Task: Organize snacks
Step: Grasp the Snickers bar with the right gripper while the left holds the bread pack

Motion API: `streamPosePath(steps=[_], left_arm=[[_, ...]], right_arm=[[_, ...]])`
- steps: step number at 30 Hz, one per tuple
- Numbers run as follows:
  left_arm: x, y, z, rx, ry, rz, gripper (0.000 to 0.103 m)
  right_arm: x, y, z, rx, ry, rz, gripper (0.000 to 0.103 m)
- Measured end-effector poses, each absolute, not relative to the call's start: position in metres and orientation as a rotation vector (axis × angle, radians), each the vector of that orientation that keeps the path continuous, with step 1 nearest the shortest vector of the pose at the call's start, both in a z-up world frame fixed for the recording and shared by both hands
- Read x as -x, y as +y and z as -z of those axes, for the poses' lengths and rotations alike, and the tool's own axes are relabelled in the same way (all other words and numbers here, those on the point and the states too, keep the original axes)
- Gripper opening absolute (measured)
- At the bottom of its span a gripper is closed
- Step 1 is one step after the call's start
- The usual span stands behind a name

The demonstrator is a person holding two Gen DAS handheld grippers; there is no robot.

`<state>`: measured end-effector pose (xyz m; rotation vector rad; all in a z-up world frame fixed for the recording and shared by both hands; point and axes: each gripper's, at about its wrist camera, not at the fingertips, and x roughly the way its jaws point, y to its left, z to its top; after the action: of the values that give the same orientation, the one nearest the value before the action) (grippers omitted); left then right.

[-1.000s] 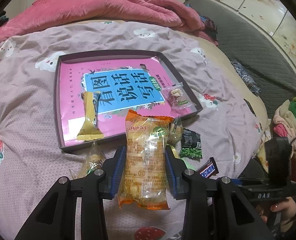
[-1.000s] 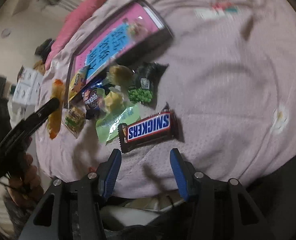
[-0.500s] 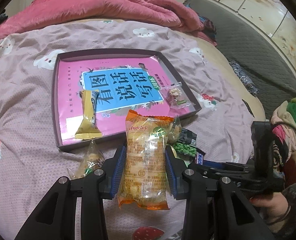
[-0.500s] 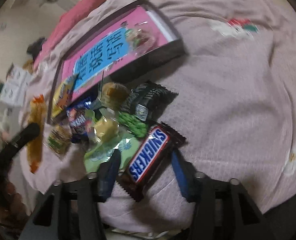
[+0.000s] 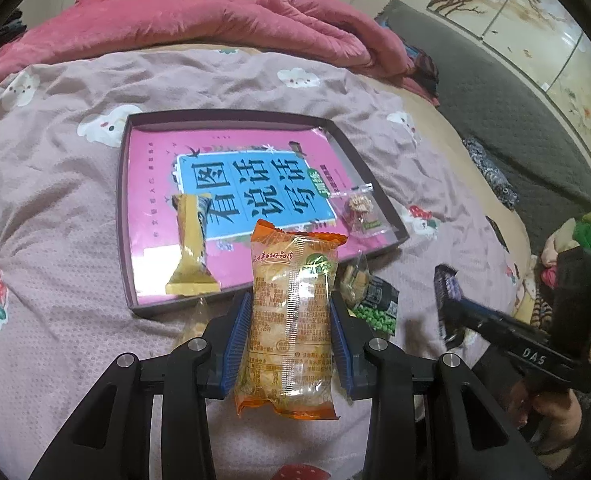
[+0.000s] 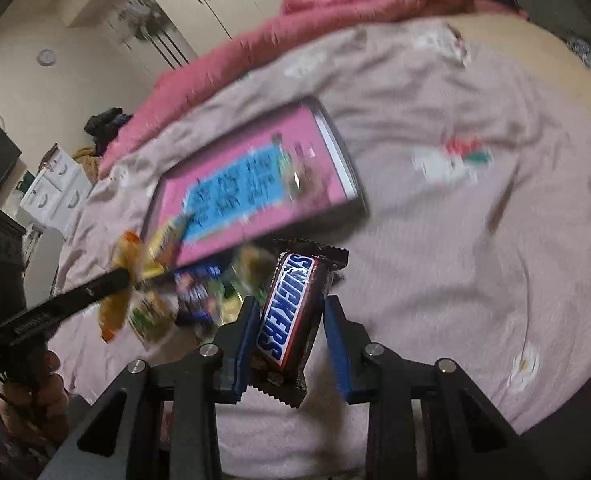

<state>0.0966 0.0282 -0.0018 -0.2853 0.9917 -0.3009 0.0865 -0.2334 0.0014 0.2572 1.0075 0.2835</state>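
So the left hand-held gripper (image 5: 291,334) is clamped on a long orange-yellow snack pack (image 5: 289,320), blue pads pressing both sides, holding it up just in front of the near edge of the tray (image 5: 124,216). The right hand-held gripper (image 6: 291,330) has just been closing its jaws and now has the Snickers bar (image 6: 289,312) pinched between the pads, lifted off the bed (image 6: 475,240). From the left wrist view you can see it off to the right with a dark wrapper end sticking out. The tray sits on the pinkish bedsheet and has a pink book (image 5: 251,188) lying flat in it, plus a yellow wrapped bar (image 5: 191,252) on the near left and a small clear packet (image 5: 359,210) near the right wall. Between tray and grippers there's a loose pile of snacks: a green pea bag (image 5: 375,308) and a few others, too blurry in the right wrist view to tell apart, maybe a blue wrapper in there. Rumpled pink blanket (image 5: 199,24) at the far end
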Motion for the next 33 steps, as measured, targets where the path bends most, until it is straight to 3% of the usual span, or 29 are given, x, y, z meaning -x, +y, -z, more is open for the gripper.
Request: streamPosePath(steps=[4,6,7,18,20,21,23,33], left_arm=[[-0.103,0.029,0.001,0.291,0.987,0.288,0.040],[-0.108,0.029,0.001,0.295,0.986,0.282,0.040],[-0.110,0.029,0.001,0.298,0.984,0.281,0.040],[-0.132,0.025,0.012,0.308,1.000,0.273,0.040],[-0.136,0.025,0.012,0.310,1.001,0.272,0.040],[-0.138,0.024,0.012,0.308,1.000,0.273,0.040],[-0.143,0.025,0.012,0.305,1.000,0.271,0.040],[-0.172,0.021,0.021,0.282,1.022,0.248,0.040]], right_arm=[[-0.103,-0.221,-0.011,-0.242,0.970,-0.312,0.031],[-0.113,-0.214,-0.014,-0.236,0.951,-0.325,0.018],[-0.117,-0.212,-0.014,-0.232,0.938,-0.331,0.016],[-0.131,-0.211,0.006,-0.158,0.981,-0.407,0.016],[-0.126,-0.213,0.009,-0.153,1.007,-0.456,0.023],[-0.124,-0.211,0.012,-0.128,1.035,-0.489,0.036],[-0.119,-0.206,0.014,-0.057,1.041,-0.514,0.050],[-0.099,-0.175,0.039,0.258,1.086,-0.605,0.050]])
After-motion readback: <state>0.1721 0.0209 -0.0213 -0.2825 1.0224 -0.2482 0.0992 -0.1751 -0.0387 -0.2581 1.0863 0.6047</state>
